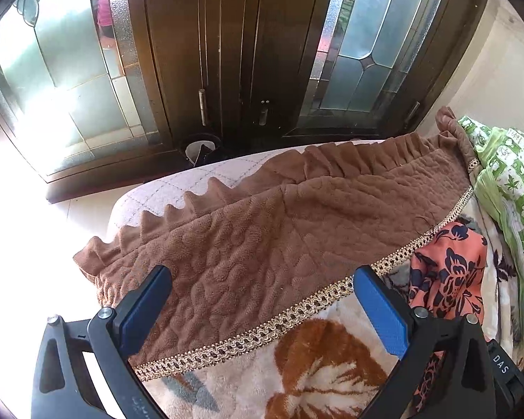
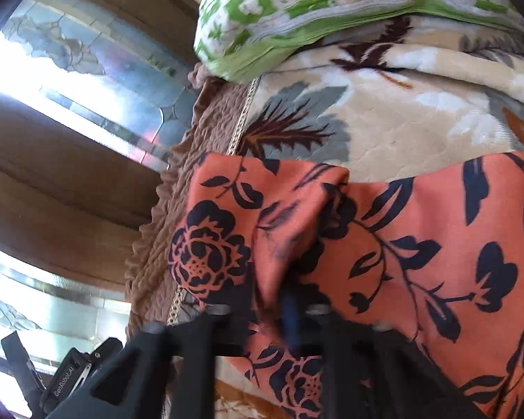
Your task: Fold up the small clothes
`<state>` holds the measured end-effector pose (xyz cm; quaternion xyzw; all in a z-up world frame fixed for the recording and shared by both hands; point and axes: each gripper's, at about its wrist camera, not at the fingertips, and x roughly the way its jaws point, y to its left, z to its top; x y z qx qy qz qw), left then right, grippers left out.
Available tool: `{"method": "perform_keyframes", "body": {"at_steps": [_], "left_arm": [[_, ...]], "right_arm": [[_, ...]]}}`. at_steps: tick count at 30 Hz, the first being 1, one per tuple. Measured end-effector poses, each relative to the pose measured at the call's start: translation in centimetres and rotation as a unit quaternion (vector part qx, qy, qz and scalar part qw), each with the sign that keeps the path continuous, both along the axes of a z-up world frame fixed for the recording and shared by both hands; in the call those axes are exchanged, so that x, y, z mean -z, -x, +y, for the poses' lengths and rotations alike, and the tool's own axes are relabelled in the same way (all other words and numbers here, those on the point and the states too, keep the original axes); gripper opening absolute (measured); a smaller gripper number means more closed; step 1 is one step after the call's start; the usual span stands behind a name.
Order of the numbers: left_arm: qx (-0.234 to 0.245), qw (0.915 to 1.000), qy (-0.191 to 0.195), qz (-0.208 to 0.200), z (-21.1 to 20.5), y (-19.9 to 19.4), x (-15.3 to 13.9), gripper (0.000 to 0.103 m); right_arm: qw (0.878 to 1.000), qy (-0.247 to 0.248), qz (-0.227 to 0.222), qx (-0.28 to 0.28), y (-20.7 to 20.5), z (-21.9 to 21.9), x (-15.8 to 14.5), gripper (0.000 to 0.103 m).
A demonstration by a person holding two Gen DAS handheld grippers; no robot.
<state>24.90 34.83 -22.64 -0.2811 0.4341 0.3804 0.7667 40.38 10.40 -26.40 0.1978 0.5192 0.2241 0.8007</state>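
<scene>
An orange cloth with dark blue flowers lies on a cream floral blanket. My right gripper is shut on a fold of this orange cloth and lifts it into a peak. In the left wrist view the orange cloth hangs at the right, beside my right finger. My left gripper is open and empty, with blue pads, above the brown quilted cover and its gold braid edge.
A green and white quilt is piled at the right; it also shows in the right wrist view. Dark wooden doors with leaded glass stand behind the bed. A small bin sits on the floor by the door. The cream blanket lies below my left gripper.
</scene>
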Motion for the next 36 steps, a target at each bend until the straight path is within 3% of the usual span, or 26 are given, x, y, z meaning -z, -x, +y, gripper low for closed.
{"method": "perform_keyframes", "body": {"at_steps": [4, 9, 13, 16, 20, 24, 31, 36], "left_arm": [[0.009, 1.0000, -0.002, 0.000, -1.0, -0.3, -0.1, 0.103], [0.043, 0.9988, -0.023, -0.003, -3.6, -1.3, -0.7, 0.103], [0.110, 0.9931, -0.040, -0.010, -7.5, -2.7, -1.3, 0.103], [0.186, 0.9809, -0.054, -0.019, -11.8, -3.9, -1.6, 0.103], [0.289, 0.9555, -0.054, -0.030, -18.0, -5.2, -1.4, 0.103], [0.353, 0.9335, -0.048, -0.038, -23.1, -5.9, -1.0, 0.103], [0.439, 0.8946, -0.076, -0.033, -30.9, -5.6, 0.1, 0.103], [0.470, 0.8785, -0.083, 0.006, -34.3, -5.8, 2.5, 0.103]], "right_arm": [[0.995, -0.020, -0.099, 0.009, 2.9, -3.0, -5.5, 0.008], [0.979, -0.044, -0.184, 0.081, 7.4, -13.1, -12.5, 0.008], [0.967, -0.018, -0.211, 0.138, 10.9, -21.8, -15.0, 0.008], [0.957, 0.014, -0.218, 0.189, 14.0, -27.9, -15.2, 0.008], [0.944, 0.039, -0.201, 0.258, 17.5, -36.5, -13.7, 0.008], [0.931, 0.050, -0.171, 0.319, 20.4, -44.0, -10.3, 0.008], [0.929, 0.055, -0.105, 0.352, 22.9, -49.3, -3.1, 0.008], [0.925, 0.005, 0.023, 0.379, 21.8, -52.2, 1.2, 0.018]]}}
